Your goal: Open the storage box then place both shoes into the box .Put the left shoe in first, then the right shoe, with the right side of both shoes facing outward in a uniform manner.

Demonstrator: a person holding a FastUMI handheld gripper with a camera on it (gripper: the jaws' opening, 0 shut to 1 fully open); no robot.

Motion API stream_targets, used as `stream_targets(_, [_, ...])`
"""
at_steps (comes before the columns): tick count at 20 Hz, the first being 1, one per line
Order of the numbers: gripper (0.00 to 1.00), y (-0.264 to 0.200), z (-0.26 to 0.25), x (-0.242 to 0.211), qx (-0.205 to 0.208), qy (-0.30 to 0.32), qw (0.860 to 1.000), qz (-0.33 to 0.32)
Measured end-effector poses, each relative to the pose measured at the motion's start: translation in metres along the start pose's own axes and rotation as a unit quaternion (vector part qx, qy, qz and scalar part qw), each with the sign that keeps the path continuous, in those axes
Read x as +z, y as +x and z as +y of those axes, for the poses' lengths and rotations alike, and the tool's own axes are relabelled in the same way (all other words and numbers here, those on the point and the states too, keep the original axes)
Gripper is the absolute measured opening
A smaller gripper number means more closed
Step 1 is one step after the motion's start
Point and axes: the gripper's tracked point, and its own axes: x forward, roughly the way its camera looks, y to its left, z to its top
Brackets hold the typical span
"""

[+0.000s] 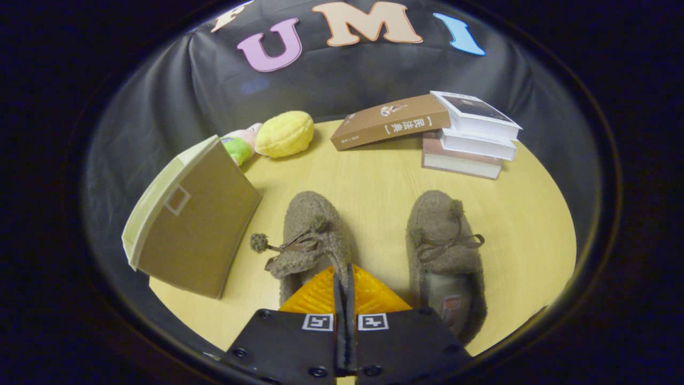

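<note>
Your gripper [343, 275] had its fingers pressed together, holding nothing, over the heel of the left shoe [310, 240]. Below lay a pale wooden table [374, 182] against a black cloth wall [342, 80]. Both shoes ran lengthwise away from you, toes toward the books [459, 133]; the right shoe [446, 251] sat alongside. The closed box [192, 224] stood left of them.

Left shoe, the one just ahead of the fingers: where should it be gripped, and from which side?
Probably the rim of the opening at the heel end of the left shoe, taken from above. The shoe lies sole down with its toe pointing away, so that thin edge is nearest the shut fingers, which already hang over it. They would need to open first. The rounded fuzzy toe offers less to pinch.
</note>
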Motion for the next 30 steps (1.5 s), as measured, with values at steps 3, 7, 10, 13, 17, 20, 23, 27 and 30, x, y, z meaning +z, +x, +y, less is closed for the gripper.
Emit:
stream_targets(3, [0.03, -0.01, 0.008, 0.01, 0.006, 0.024, 1.0, -0.003])
stream_targets(7, [0.03, -0.03, 0.03, 0.026, 0.021, 0.063, 0.998, -0.013])
stream_targets(10, [0.03, -0.044, 0.049, 0.051, 0.027, 0.068, 0.997, -0.032])
stream_targets(13, [0.03, -0.058, 0.076, 0.078, 0.04, 0.072, 0.995, -0.051])
stream_targets(17, [0.03, -0.068, 0.116, 0.106, 0.051, 0.081, 0.993, -0.07])
stream_targets(20, [0.03, -0.07, 0.15, 0.118, 0.063, 0.092, 0.991, -0.071])
stream_targets(23, [0.03, -0.068, 0.188, 0.125, 0.079, 0.093, 0.99, -0.07])
stream_targets(27, [0.03, -0.056, 0.237, 0.12, 0.096, 0.084, 0.99, -0.06])
stream_targets(30, [0.03, -0.042, 0.264, 0.11, 0.098, 0.084, 0.991, -0.046])
